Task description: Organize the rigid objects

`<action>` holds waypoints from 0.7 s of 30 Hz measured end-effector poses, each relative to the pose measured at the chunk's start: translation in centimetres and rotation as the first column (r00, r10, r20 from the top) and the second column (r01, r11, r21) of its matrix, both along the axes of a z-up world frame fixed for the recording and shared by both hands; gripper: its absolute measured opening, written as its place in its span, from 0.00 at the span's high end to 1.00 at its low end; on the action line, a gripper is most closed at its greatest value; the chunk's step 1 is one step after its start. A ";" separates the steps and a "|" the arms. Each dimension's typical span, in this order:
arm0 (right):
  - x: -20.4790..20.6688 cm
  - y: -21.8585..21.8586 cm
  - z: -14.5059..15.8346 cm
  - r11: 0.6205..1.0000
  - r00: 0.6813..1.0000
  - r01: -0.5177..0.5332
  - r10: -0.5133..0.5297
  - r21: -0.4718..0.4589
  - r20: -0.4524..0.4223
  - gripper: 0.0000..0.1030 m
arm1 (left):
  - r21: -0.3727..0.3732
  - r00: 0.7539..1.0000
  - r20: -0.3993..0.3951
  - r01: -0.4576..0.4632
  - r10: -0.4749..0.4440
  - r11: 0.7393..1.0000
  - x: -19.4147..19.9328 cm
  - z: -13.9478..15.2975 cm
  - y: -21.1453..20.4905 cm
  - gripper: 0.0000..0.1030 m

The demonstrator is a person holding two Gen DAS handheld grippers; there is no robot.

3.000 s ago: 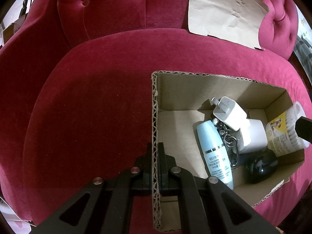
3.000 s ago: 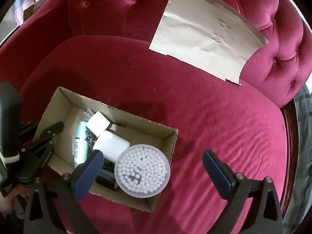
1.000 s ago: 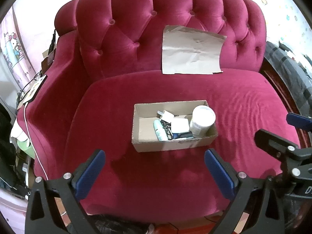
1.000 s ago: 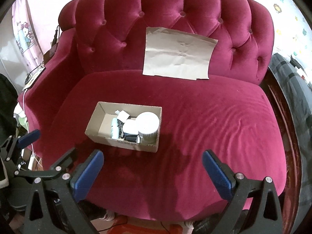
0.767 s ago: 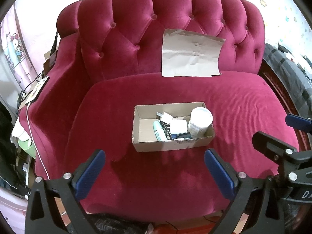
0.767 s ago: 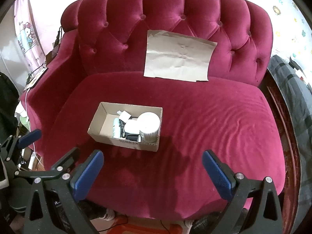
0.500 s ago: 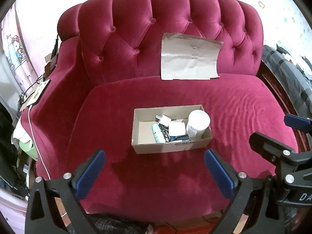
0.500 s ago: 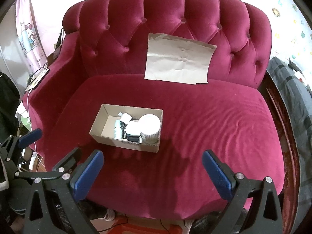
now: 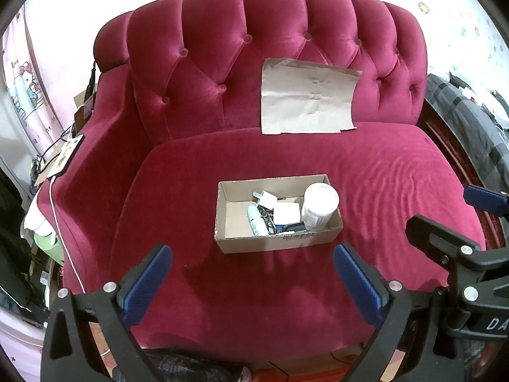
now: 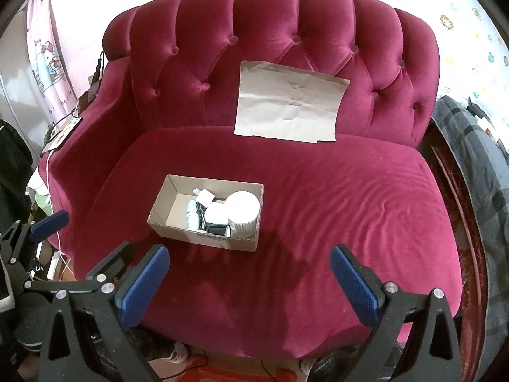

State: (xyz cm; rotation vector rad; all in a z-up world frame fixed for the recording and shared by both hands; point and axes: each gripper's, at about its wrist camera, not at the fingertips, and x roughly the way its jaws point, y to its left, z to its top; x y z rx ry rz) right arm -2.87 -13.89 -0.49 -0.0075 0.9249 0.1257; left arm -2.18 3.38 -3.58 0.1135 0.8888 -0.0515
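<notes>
Left gripper (image 9: 251,281) and right gripper (image 10: 249,281) gape wide, empty, well short of the cardboard box (image 9: 276,242); sorting appears complete; next move: none evident.

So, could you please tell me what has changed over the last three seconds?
The left gripper let go of the cardboard box wall. Both it and the right gripper pulled back from the sofa, fingers open. The box and its contents stayed put.
</notes>
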 end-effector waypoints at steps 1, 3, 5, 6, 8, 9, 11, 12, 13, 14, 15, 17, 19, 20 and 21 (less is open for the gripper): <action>0.0 0.0 0.0 1.000 1.000 0.001 -0.001 -0.001 0.001 0.00 | -0.001 1.000 0.000 0.000 0.000 1.000 0.0 0.0 0.0 0.00; -0.1 0.0 0.1 1.000 1.000 -0.001 0.001 -0.002 0.003 0.00 | -0.005 1.000 0.000 0.001 -0.001 1.000 -0.1 0.1 -0.1 0.00; -0.1 0.0 0.2 1.000 1.000 0.000 0.000 -0.003 0.004 0.00 | -0.004 1.000 0.001 0.002 -0.002 1.000 -0.1 0.1 -0.1 0.00; -0.1 0.1 0.3 1.000 1.000 0.001 -0.001 -0.004 0.004 0.00 | -0.005 1.000 0.001 0.002 -0.002 1.000 -0.1 0.1 -0.1 0.00; -0.2 0.0 0.4 1.000 1.000 0.000 0.000 -0.003 0.007 0.00 | -0.004 1.000 0.003 0.001 -0.001 1.000 -0.1 0.3 -0.2 0.00; -0.2 0.0 0.4 1.000 1.000 0.000 0.000 -0.002 0.008 0.00 | -0.004 1.000 0.005 0.001 -0.001 1.000 -0.1 0.4 -0.2 0.00; -0.3 -0.1 0.6 1.000 1.000 0.001 -0.001 0.000 0.009 0.00 | -0.002 1.000 0.007 0.001 -0.001 1.000 -0.2 0.6 -0.1 0.00; -0.3 -0.2 0.6 1.000 1.000 0.001 -0.001 0.001 0.010 0.00 | -0.002 1.000 0.009 0.001 -0.001 1.000 -0.2 0.7 -0.1 0.00; -0.3 -0.2 0.6 1.000 1.000 0.001 -0.001 0.001 0.011 0.00 | -0.001 1.000 0.009 0.002 -0.002 1.000 -0.3 0.7 -0.1 0.00; -0.4 -0.2 0.7 1.000 1.000 0.001 -0.001 0.001 0.012 0.00 | -0.002 1.000 0.010 0.002 -0.002 1.000 -0.3 0.8 -0.1 0.00; -0.4 -0.2 0.8 1.000 1.000 0.002 -0.002 0.001 0.014 0.00 | -0.003 1.000 0.009 0.000 0.000 1.000 -0.3 0.8 -0.1 0.00; -0.5 -0.3 0.9 1.000 1.000 0.002 -0.002 0.000 0.018 0.00 | -0.003 1.000 0.009 0.001 -0.001 1.000 -0.3 0.8 -0.1 0.00; -0.6 -0.4 1.0 1.000 1.000 0.004 -0.003 -0.005 0.025 0.00 | -0.001 1.000 0.012 0.002 -0.002 1.000 -0.3 0.9 -0.1 0.00; -0.6 -0.3 1.0 1.000 1.000 0.003 -0.003 -0.006 0.026 0.00 | 0.000 1.000 0.011 0.003 -0.003 1.000 -0.3 0.9 -0.1 0.00; -0.6 -0.4 1.0 1.000 1.000 0.003 -0.003 -0.005 0.026 0.00 | -0.001 1.000 0.010 0.003 -0.003 1.000 -0.3 0.9 -0.1 0.00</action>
